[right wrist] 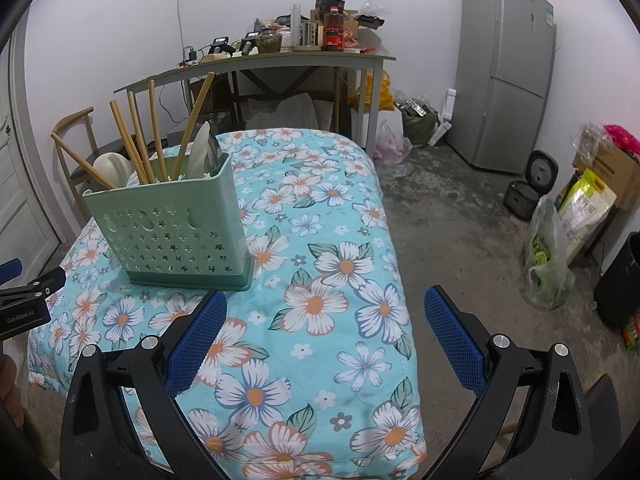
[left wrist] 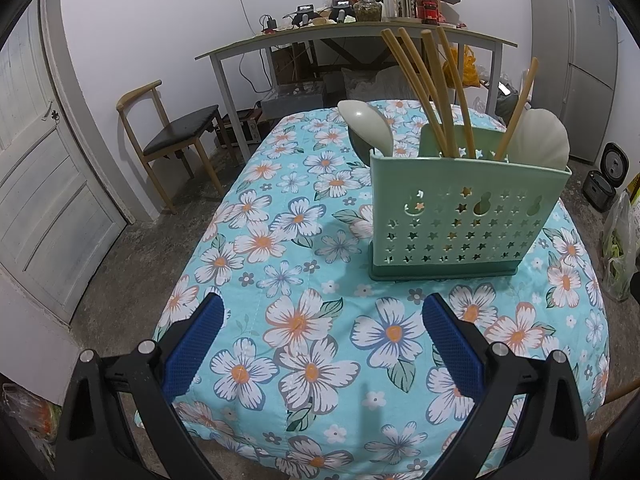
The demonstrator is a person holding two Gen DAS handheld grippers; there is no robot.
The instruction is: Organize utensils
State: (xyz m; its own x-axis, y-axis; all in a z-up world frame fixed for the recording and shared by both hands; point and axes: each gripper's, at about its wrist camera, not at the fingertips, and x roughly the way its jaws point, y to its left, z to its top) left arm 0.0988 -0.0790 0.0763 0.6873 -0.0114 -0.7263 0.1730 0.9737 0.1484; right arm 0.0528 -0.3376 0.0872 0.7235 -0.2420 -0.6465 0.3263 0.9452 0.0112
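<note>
Both claws hanging released, gripping nothing: left claw [left wrist: 322,334], right claw [right wrist: 326,330].
Caddy [left wrist: 460,216] standing upright on bench [left wrist: 280,264], chopsticks [left wrist: 430,92] and spoons [left wrist: 370,126] already sitting inside.
No loose utensil showing; sorting seeming finished.
Next: probably checking, withdrawing.

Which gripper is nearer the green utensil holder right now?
Probably the left, narrowly. The utensil holder stands ahead and slightly right of the open left gripper; from the open right gripper it sits further off, ahead to the left. Neither touches it.
</note>
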